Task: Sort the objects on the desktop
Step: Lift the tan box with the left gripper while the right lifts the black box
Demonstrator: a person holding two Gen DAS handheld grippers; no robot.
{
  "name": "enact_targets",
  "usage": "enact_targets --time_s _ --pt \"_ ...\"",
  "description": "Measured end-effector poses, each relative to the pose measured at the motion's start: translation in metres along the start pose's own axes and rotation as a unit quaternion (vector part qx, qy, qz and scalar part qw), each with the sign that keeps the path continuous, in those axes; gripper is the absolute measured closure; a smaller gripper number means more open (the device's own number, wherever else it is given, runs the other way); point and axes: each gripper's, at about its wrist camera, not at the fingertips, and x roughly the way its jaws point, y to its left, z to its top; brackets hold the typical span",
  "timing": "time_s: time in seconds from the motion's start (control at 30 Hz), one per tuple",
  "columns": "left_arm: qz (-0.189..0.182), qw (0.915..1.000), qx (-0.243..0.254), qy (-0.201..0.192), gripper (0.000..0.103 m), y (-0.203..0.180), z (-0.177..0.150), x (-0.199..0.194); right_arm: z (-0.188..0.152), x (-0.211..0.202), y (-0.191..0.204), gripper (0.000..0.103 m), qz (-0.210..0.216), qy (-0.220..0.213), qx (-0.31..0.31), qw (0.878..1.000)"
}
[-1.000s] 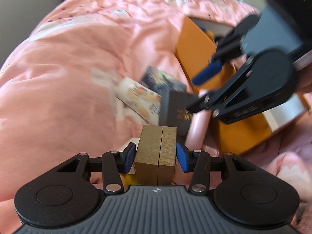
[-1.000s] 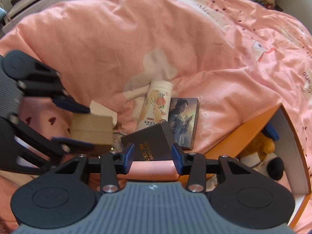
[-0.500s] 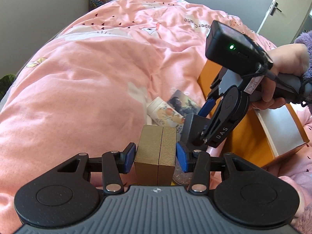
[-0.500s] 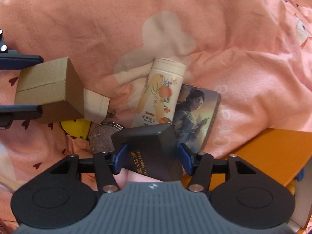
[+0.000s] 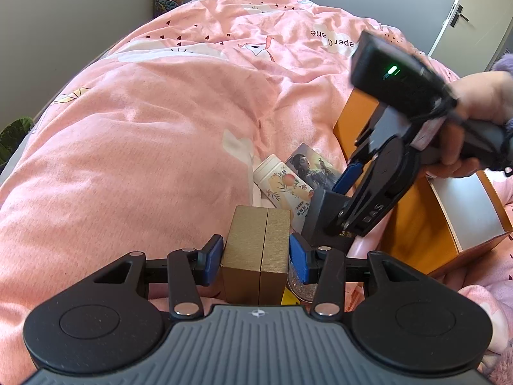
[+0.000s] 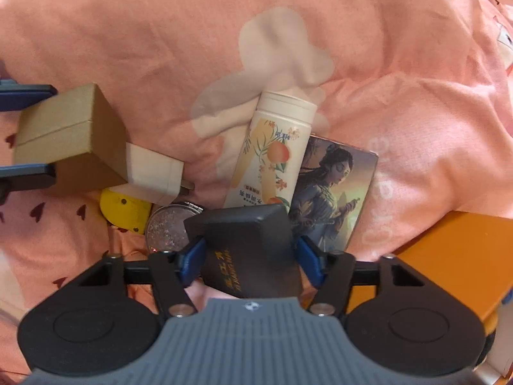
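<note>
Meanwhile the left gripper (image 5: 256, 258) pinches the gold box (image 5: 258, 250); the right gripper (image 6: 248, 258), jaws closing around the dark box (image 6: 247, 247), needs firm contact before lifting toward the orange box (image 5: 413, 224).

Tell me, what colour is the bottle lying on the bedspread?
Cream bottle with peach-and-flower print; clearest from the right wrist.

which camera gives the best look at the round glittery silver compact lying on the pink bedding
The right wrist view: the round glittery silver compact shows most of its sparkly lid, beside a yellow object. In the left wrist view, only a sliver peeks out behind the gold box and gripper finger.
</note>
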Motion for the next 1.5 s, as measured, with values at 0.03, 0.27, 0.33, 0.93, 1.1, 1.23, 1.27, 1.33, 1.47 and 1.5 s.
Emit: enact_targets --time_s 0.03,0.27,0.33,0.93,1.1,1.23,1.27,1.33,1.47,1.5 --pt "-0.002 1.0000 0.001 0.000 0.051 -0.001 0.000 0.000 -0.003 -0.006 0.002 0.049 0.002 -0.006 -0.001 1.000" --pt "-0.023 0.9997 0.013 0.002 0.051 -0.010 -0.004 0.001 -0.017 -0.031 0.040 0.056 0.012 -0.021 -0.064 0.998" --pt "-0.024 0.9995 0.019 0.002 0.051 -0.012 -0.005 0.003 -0.025 -0.033 0.055 0.056 0.004 -0.019 -0.096 0.995" --pt "-0.014 0.9997 0.012 0.018 0.051 -0.010 -0.007 0.003 -0.021 -0.014 0.069 0.058 -0.008 -0.019 -0.184 0.983" --pt "-0.023 0.9997 -0.010 0.005 0.051 -0.008 -0.004 -0.003 -0.028 -0.042 0.053 0.067 -0.036 -0.065 -0.136 0.988" --pt "-0.022 0.9995 -0.014 -0.018 0.051 -0.012 0.002 -0.013 -0.041 -0.065 0.044 0.068 -0.047 -0.121 -0.077 0.989" --pt "-0.024 0.9993 -0.015 -0.024 0.051 -0.014 0.004 -0.016 -0.045 -0.073 0.042 0.068 -0.044 -0.138 -0.060 0.988" --pt "-0.031 0.9986 -0.018 -0.039 0.052 -0.018 0.009 -0.022 -0.053 -0.086 0.036 0.068 -0.035 -0.173 -0.027 0.984" --pt "-0.046 0.9968 -0.021 -0.062 0.052 -0.029 0.022 -0.031 -0.077 -0.117 0.033 0.068 -0.042 -0.238 0.032 0.970" --pt "-0.051 0.9962 -0.021 -0.068 0.052 -0.033 0.025 -0.034 -0.081 -0.125 0.030 0.068 -0.040 -0.252 0.049 0.966"
